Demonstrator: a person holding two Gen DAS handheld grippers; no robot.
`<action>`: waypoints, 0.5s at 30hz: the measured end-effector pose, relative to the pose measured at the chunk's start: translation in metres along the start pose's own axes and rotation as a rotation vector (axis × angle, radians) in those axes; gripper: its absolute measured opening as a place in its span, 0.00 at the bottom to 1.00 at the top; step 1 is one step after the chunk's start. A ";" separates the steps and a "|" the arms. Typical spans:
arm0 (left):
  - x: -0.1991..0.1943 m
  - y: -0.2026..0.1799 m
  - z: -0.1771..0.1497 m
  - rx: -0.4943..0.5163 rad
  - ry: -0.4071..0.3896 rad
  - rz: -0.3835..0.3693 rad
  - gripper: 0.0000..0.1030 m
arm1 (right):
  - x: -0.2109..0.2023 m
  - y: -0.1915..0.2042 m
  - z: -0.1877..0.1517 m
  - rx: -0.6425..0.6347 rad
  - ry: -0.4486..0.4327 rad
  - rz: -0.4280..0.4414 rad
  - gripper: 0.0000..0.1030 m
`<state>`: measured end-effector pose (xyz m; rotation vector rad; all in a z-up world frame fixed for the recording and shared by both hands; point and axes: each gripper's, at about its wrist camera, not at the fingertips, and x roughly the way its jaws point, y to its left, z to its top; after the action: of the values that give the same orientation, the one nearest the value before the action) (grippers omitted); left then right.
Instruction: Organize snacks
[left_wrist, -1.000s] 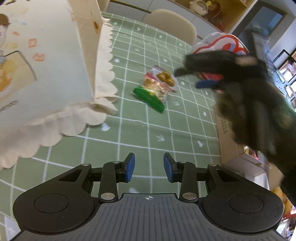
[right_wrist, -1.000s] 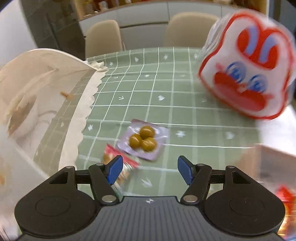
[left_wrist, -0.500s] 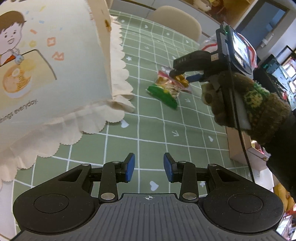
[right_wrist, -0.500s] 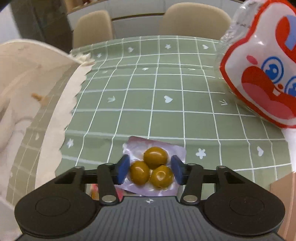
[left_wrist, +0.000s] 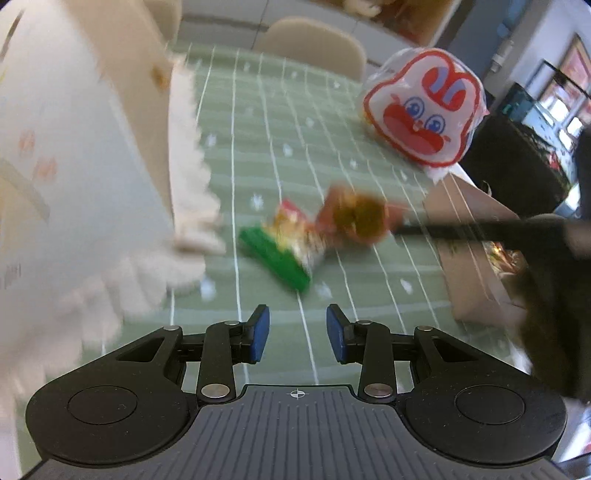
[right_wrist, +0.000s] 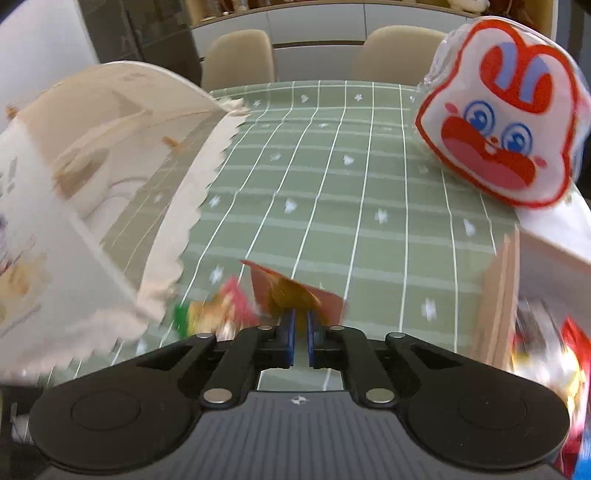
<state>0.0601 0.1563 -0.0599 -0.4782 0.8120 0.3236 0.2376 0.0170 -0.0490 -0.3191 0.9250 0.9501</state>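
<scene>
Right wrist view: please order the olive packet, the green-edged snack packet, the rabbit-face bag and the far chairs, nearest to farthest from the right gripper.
1. olive packet, pinched in the right gripper
2. green-edged snack packet, just left
3. rabbit-face bag, upper right
4. chairs, beyond the table

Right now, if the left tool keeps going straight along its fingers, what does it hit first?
Probably the bare green tablecloth just ahead of the left tool, which is open and holds nothing. The green-edged snack pack lies a little farther along, slightly to the left of that line. The picture is blurred, so depth is uncertain.
</scene>
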 end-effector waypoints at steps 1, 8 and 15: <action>0.005 -0.001 0.006 0.034 -0.011 0.016 0.37 | -0.005 0.000 -0.008 -0.010 0.001 -0.005 0.07; 0.045 -0.006 0.051 0.179 -0.010 0.001 0.37 | -0.041 0.003 -0.072 -0.061 0.029 -0.009 0.14; 0.077 -0.015 0.069 0.098 0.027 -0.052 0.37 | -0.050 0.010 -0.136 -0.134 0.066 -0.080 0.51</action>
<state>0.1588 0.1868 -0.0728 -0.4119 0.8362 0.2287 0.1444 -0.0871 -0.0884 -0.5004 0.9038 0.9344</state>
